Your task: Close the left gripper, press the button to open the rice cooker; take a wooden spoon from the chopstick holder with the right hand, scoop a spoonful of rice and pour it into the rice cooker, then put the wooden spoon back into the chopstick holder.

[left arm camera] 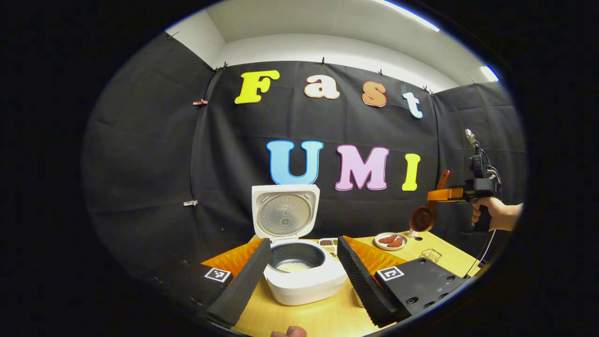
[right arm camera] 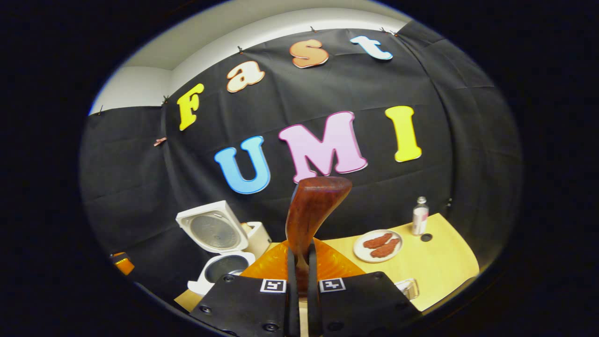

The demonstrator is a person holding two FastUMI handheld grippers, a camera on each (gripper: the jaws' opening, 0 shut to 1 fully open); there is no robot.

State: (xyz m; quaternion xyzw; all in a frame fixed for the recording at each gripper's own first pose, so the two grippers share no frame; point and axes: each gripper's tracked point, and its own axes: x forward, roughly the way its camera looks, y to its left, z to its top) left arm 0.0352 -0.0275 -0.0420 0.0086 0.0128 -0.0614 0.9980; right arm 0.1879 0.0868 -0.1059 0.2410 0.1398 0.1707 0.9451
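Wooden spoon [right arm camera: 313,210] is clamped by its handle between the right gripper [right arm camera: 299,276] fingers; bowl end sticks up ahead of the camera. In the left gripper view the same spoon [left arm camera: 428,210] hangs in the air well right of the rice cooker [left arm camera: 299,276] and above table height, bowl tilted down, held by the far gripper [left arm camera: 449,194] with a hand [left arm camera: 496,213] on its grip. Whether any rice sits in the bowl is hard to tell at this size; it looks empty.

Handling judgement: spoon is light, stiff, smooth-finished, so likely a bit slippery under the pads. A mid-handle hold, as now, gives control of tilt; too near the end and it may pivot.

Rice cooker lid [left arm camera: 285,213] is up, inner pot [left arm camera: 297,257] exposed with a pale layer of rice in the bottom. Left gripper [left arm camera: 304,276] is spread wide, holding nothing, fingers framing the cooker on either side.

A plate [left arm camera: 390,241] with reddish food sits right of the cooker; small dishes [left arm camera: 327,243] just behind-right of it. In the right gripper view a bottle [right arm camera: 420,216] stands beyond the plate [right arm camera: 378,245].
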